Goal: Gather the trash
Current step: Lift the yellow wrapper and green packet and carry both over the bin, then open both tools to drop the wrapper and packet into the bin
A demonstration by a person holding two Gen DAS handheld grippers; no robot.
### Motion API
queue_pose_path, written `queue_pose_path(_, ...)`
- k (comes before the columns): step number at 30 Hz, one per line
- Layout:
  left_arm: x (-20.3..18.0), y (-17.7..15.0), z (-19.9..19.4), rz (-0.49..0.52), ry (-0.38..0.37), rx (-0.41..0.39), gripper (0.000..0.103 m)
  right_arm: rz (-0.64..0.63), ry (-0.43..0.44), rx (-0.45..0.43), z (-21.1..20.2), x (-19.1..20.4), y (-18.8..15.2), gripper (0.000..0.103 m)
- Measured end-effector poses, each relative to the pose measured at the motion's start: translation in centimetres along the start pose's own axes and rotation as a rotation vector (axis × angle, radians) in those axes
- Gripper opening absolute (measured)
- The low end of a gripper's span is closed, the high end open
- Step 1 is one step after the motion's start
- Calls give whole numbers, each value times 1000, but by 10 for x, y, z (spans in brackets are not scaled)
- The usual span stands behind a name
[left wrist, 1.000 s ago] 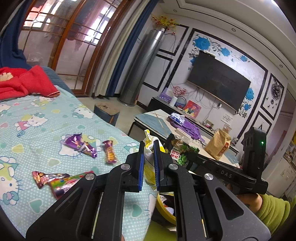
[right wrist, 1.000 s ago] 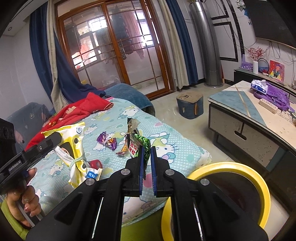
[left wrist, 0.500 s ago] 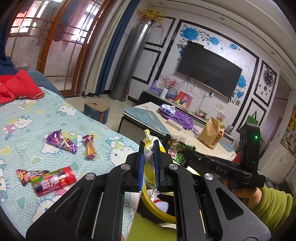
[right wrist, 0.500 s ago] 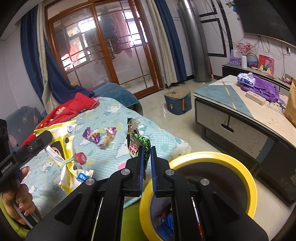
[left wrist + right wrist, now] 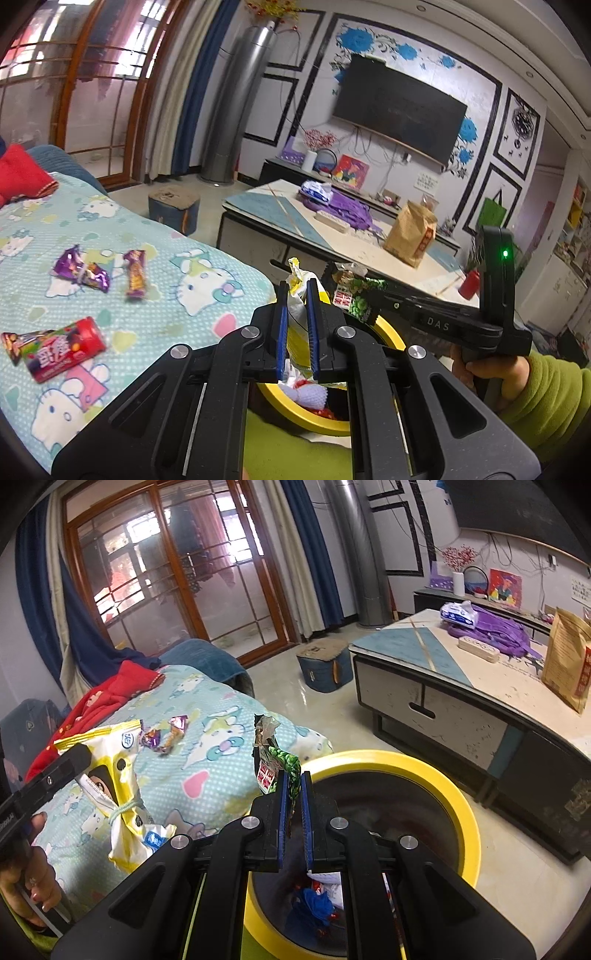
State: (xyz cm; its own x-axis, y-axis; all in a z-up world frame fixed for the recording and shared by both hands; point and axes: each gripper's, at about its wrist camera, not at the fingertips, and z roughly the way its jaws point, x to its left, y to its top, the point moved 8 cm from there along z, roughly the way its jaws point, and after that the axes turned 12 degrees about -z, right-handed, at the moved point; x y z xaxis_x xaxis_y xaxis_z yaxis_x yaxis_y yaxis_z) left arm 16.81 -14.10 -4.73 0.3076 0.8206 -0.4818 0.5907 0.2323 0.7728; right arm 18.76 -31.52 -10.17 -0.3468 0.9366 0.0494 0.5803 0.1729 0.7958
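My left gripper (image 5: 295,291) is shut on a yellow-and-white snack bag (image 5: 297,321), also seen in the right wrist view (image 5: 114,775). My right gripper (image 5: 293,779) is shut on a green snack packet (image 5: 275,764), also visible in the left wrist view (image 5: 354,299). Both are held over the yellow-rimmed trash bin (image 5: 458,805), which holds several pieces of trash. On the Hello Kitty bed cover lie purple candy wrappers (image 5: 79,267), an orange-purple wrapper (image 5: 135,273) and a red candy tube (image 5: 55,349).
The bed (image 5: 177,306) is at the left with red clothing (image 5: 110,690) at its far end. A low coffee table (image 5: 461,701) with a brown paper bag (image 5: 410,234) stands beyond the bin. A blue stool (image 5: 325,666) sits on the floor.
Both grippers have moved right from the bed toward the bin, each still holding its packet. The bin now lies under both.
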Motion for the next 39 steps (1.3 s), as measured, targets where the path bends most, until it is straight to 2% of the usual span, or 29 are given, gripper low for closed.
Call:
queue_pose_path(20,-28,-39,44,76,-15,124,5,127,-38,165,25,-40,-39,7)
queue_pose_path(33,-37,-62,66,86,-33,204,6,212,-41,200,32,-59,-50,8)
queue_pose_path(34,-37,-63,67,82,-31,205,10,220,-42,201,32,-60,-50,9)
queue_pose_path(35,-36,-62,67,78,-30,203,13,228,-44,202,32,-61,-50,14)
queue_pose_path(36,-35,-61,67,70,-31,202,23,234,-46,200,32,-62,-50,23)
queue_pose_path(37,-34,-60,66,64,-33,198,33,240,-49,197,31,-63,-50,26)
queue_pose_path(38,-33,-58,64,53,-33,192,39,243,-51,195,31,-64,-50,31)
queue_pose_path(39,-31,-56,63,45,-33,187,47,242,-51,193,30,-63,-49,32)
